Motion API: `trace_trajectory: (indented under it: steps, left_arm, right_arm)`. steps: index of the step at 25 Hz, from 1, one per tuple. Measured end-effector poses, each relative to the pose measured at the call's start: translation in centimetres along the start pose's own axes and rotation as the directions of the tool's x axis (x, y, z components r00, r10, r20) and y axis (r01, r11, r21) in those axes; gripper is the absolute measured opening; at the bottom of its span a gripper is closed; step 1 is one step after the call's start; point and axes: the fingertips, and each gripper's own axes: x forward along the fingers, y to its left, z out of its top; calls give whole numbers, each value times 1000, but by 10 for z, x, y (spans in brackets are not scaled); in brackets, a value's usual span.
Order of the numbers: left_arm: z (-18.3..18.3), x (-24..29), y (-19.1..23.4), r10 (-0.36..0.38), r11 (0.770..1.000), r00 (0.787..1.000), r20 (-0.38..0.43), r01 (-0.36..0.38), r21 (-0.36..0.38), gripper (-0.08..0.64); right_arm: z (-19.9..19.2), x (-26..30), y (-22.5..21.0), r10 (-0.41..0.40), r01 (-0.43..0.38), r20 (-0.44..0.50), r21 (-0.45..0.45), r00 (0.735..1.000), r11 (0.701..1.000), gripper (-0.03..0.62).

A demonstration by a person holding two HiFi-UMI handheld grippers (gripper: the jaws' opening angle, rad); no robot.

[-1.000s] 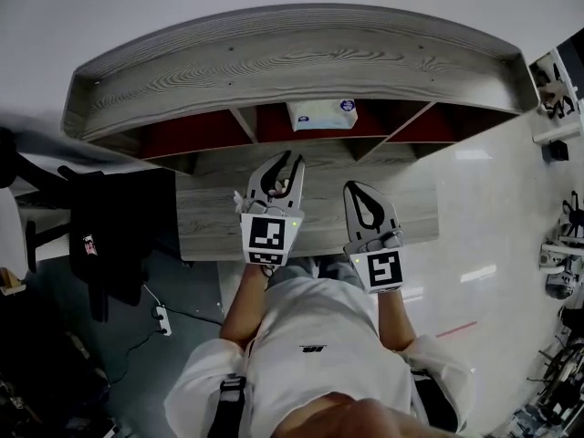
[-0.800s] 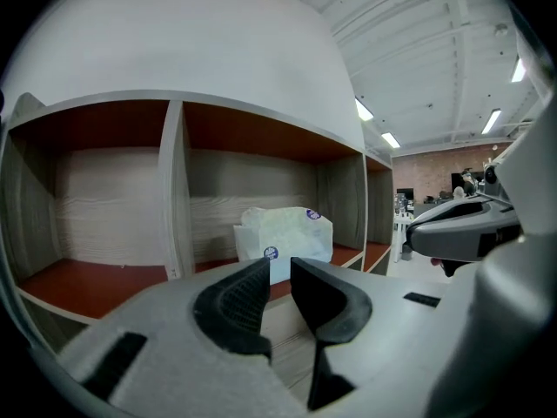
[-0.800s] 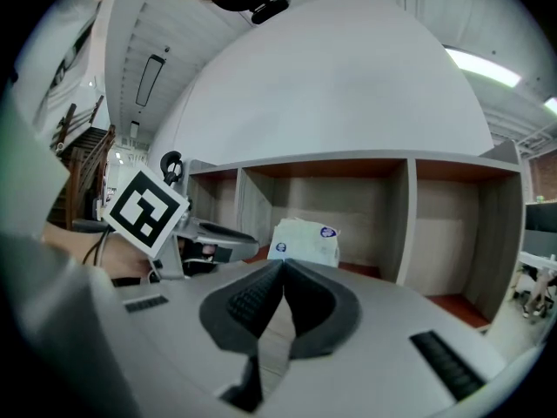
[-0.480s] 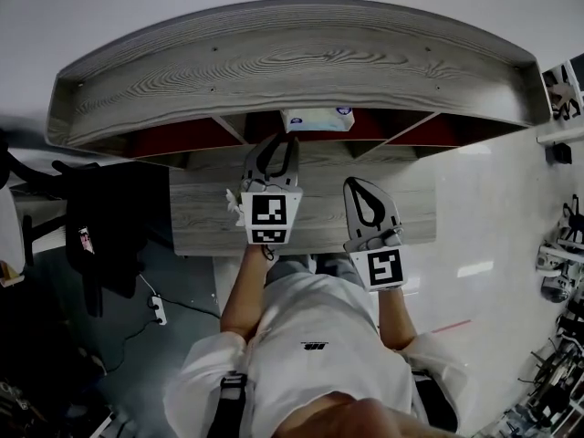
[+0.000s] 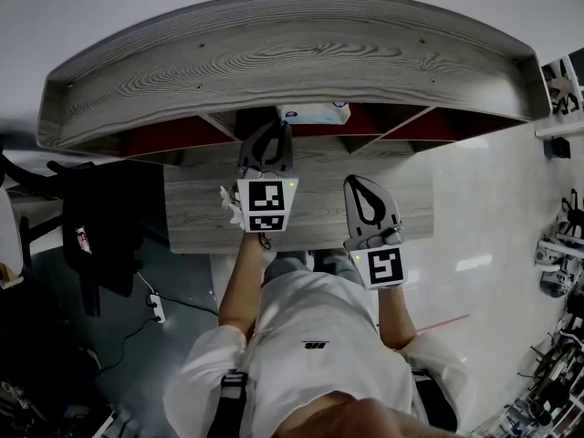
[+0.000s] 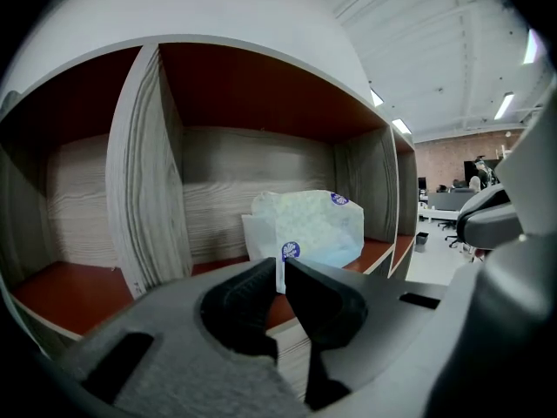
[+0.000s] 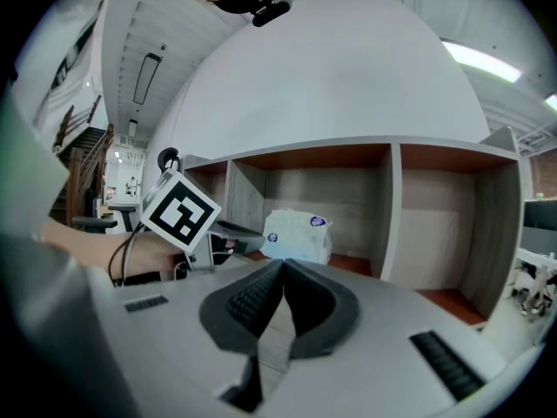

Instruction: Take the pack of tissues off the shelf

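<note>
Up top in the head view, the grey wood shelf (image 5: 274, 62) runs across the frame with its red-lined cubbies underneath. The pack of tissues (image 5: 315, 113) sits in the middle cubby, right at the front edge. The left gripper (image 5: 276, 128) is reached out over the desk (image 5: 196, 213) with its tips just short of the pack. The right gripper (image 5: 359, 183) hangs further back over the desk, well apart from the pack. Off to the left there's a black chair (image 5: 100, 235).

Left gripper view next: the two jaws are pressed together with only a hairline slit between the tips, and nothing is clamped in them. The pack (image 6: 309, 226) is dead ahead, standing on the red floor of the cubby just behind the tips. Can't tell if they actually touch it. A wooden divider (image 6: 144, 172) stands to its left.

Right gripper view: same deal, jaws closed tip to tip and holding nothing. Past them you can see the pack (image 7: 297, 233) in the middle cubby. The left gripper, marker cube (image 7: 181, 212) and all, pokes in from the left with its nose pointed at the pack.
</note>
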Motion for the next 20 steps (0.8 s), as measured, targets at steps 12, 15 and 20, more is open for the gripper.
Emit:
trace_trajectory:
  steps: [12,15,20]
  left_arm:
    - [-3,-18,-11,-4,1000,1000,19,5,-17,31]
    - [-3,-16,-6,15,1000,1000,22,-14,-16,32]
    - [-1,-11,-3,12,1000,1000,19,-12,-14,34]
  right_arm:
    - [2,-18,7,-17,17,19,-6,1000,1000,25]
    - [-1,-22,10,-21,21,11,2,1000,1000,25]
    - [-4,-22,8,-27,27,0,5,1000,1000,25]
